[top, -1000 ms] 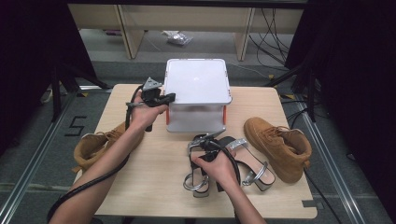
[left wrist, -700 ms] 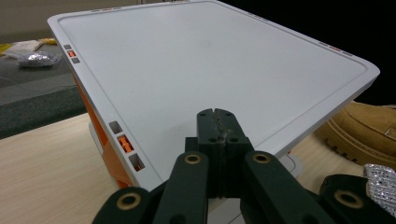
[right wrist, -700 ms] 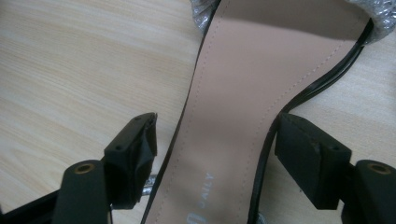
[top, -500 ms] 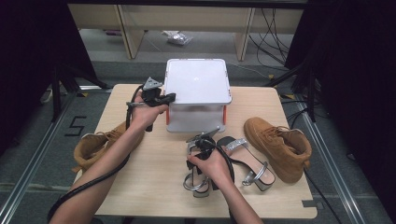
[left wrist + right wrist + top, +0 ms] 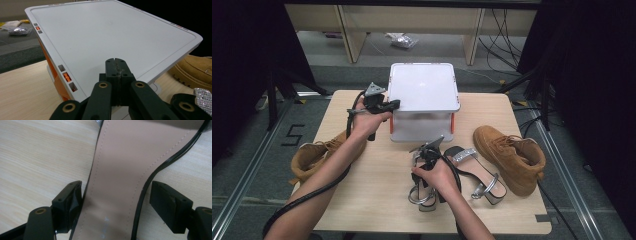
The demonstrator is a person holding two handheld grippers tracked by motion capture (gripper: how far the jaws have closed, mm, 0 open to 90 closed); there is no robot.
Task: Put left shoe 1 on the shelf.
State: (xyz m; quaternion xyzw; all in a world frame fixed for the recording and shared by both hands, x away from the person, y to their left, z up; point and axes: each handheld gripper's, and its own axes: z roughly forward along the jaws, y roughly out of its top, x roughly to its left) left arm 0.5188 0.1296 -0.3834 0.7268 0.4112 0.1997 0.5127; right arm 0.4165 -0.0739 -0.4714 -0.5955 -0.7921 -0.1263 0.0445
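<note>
right claw (image 5: 115, 200) spread astride the sandal (image 5: 125, 170) on the worktop (image 5: 32, 152), not pinching yet. risk: pad catches the loose strap (image 5: 160, 167) and the shoe twists out. left claw (image 5: 116, 67) pressed together, empty, over the box lid (image 5: 112, 32); lid on, contents hidden.
</note>
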